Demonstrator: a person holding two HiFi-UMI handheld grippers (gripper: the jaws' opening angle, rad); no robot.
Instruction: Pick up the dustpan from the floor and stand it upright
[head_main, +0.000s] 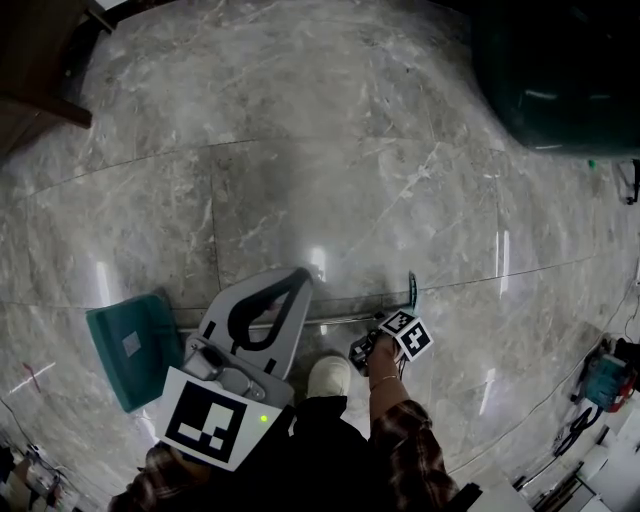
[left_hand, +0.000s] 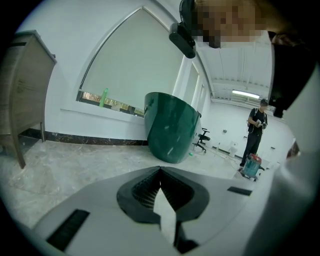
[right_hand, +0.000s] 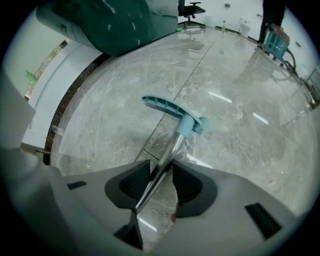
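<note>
Dustpan is lying flat on the grey marble floor in the head view. The teal pan is off to the left, and its metal pole runs right along the floor to a teal handle. The left gripper hangs above the pole near the pan end, pointing away from the person. The right gripper is down at the pole near the handle end, just beside a white shoe. There's a big dark green thing up in the top right corner.

Left gripper view: jaws pressed together at the tips with nothing in them, so it's clenched on air. It looks out roughly level at the dark green thing, a green bottle on a window ledge, and a person standing off to the right.

Right gripper view: it's aimed steeply down at the floor, jaws spread, with the shiny pole running right between them. The pads sit close on either side but aren't squeezing it as far as I can see. The handle rests on the floor just past the jaws.
</note>
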